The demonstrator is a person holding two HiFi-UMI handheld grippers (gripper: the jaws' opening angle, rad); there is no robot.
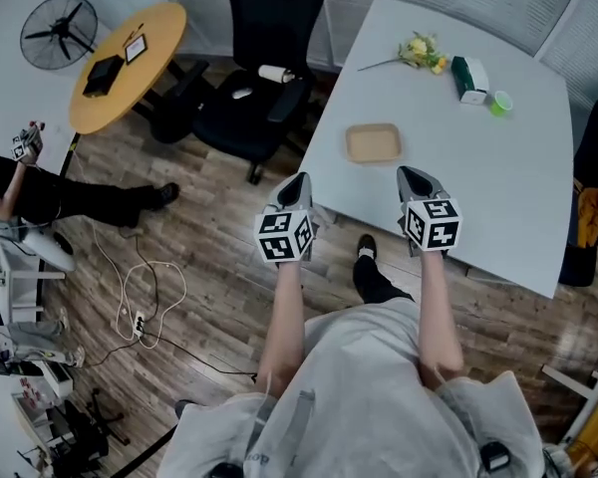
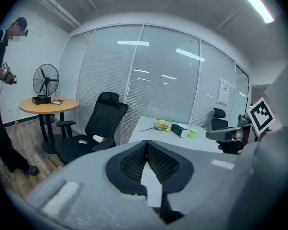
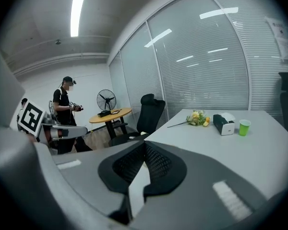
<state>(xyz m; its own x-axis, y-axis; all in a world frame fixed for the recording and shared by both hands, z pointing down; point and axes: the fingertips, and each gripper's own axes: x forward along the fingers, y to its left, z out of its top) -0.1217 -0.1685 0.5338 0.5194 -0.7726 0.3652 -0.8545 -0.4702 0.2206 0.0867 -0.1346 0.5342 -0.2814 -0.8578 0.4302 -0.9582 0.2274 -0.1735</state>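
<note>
While left gripper [image 1: 301,177], right gripper [image 1: 407,171] closed: rounded tan tray [image 1: 373,143] near.

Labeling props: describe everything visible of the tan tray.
The tan tray is a shallow rounded rectangle with a raised rim. It looks like pulp or cardboard and is empty. It lies flat near the closest edge of the white table, ahead of the left hand-held gripper and right hand-held gripper. Neither touches it.

Bright ceiling strips, fisheye-warped edges
</note>
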